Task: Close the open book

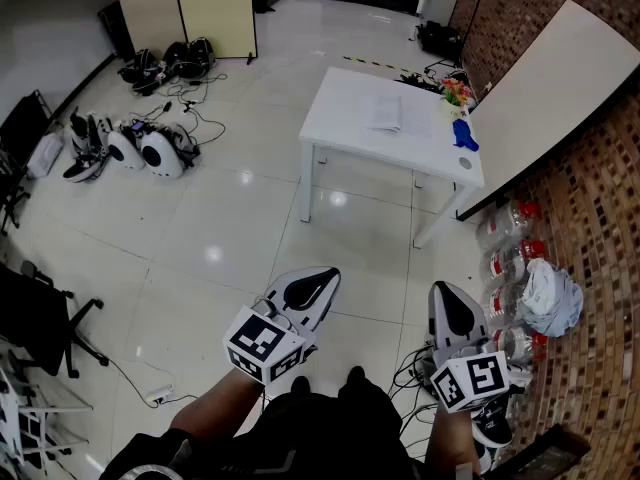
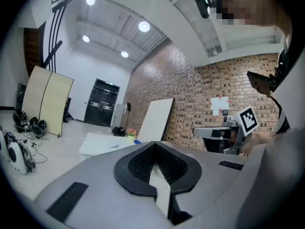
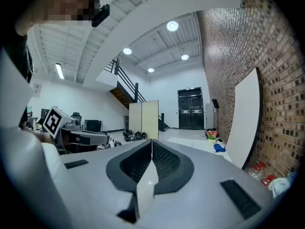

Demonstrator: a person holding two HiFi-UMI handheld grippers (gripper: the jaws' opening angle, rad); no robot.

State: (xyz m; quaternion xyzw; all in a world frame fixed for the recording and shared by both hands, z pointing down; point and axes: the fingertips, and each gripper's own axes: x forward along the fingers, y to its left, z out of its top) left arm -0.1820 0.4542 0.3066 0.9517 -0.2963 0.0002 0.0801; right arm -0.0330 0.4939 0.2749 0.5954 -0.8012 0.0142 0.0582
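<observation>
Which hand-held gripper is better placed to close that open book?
Neither yet: the left hand-held gripper and right hand-held gripper are both shut, far from the open book lying ahead between them.

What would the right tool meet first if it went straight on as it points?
Nothing close. The right tool, shut and empty, has only open floor ahead. The white table looks like the first thing roughly in line, though depth is unclear.

Left gripper (image 1: 325, 280) and right gripper (image 1: 447, 294) point forward, both closed and empty
</observation>
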